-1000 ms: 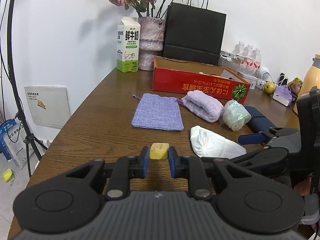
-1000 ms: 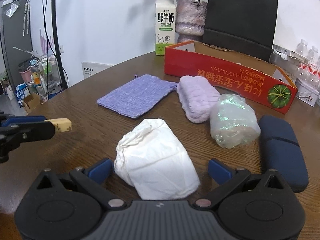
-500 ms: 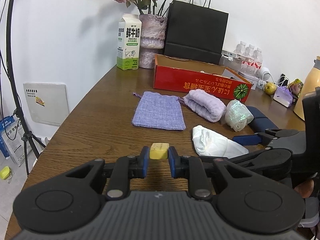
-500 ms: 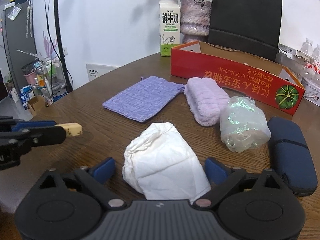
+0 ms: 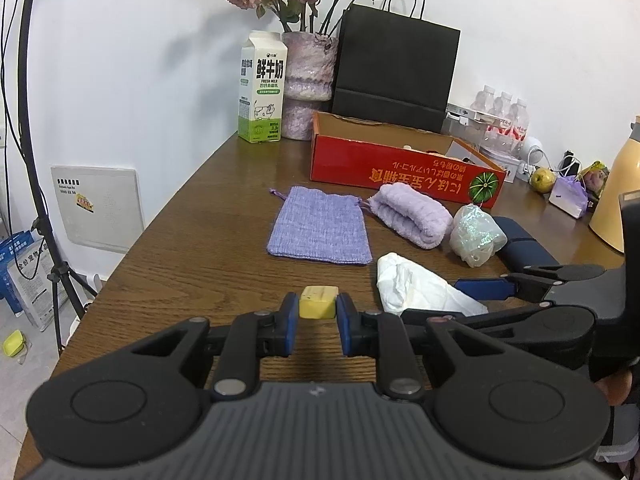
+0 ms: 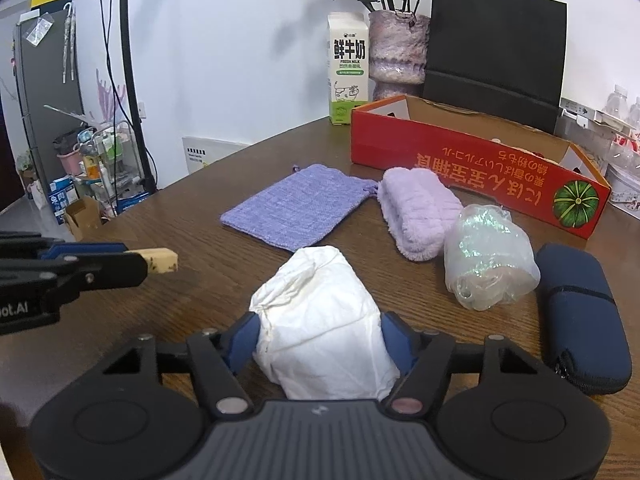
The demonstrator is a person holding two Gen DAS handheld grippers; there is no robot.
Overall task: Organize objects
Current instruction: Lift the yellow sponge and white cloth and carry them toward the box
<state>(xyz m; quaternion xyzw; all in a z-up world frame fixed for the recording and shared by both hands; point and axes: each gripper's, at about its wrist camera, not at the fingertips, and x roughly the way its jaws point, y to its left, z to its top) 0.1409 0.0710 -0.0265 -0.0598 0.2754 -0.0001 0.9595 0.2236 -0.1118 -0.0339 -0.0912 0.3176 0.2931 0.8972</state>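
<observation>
Right wrist view: my right gripper [image 6: 320, 344] is closing around the soft white bundle [image 6: 320, 320] mid-table [image 6: 200, 280], squeezing its light, crushable middle; my left gripper [image 5: 318, 320] is clamping a firm yellow block [image 5: 318, 307].

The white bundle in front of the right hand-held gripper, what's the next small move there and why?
Probably finish closing, then lift. The right hand-held gripper is closing with the white bundle between its blue pads, which already meet its sides while it rests on the table. The left hand-held gripper holds a yellow block.
</observation>
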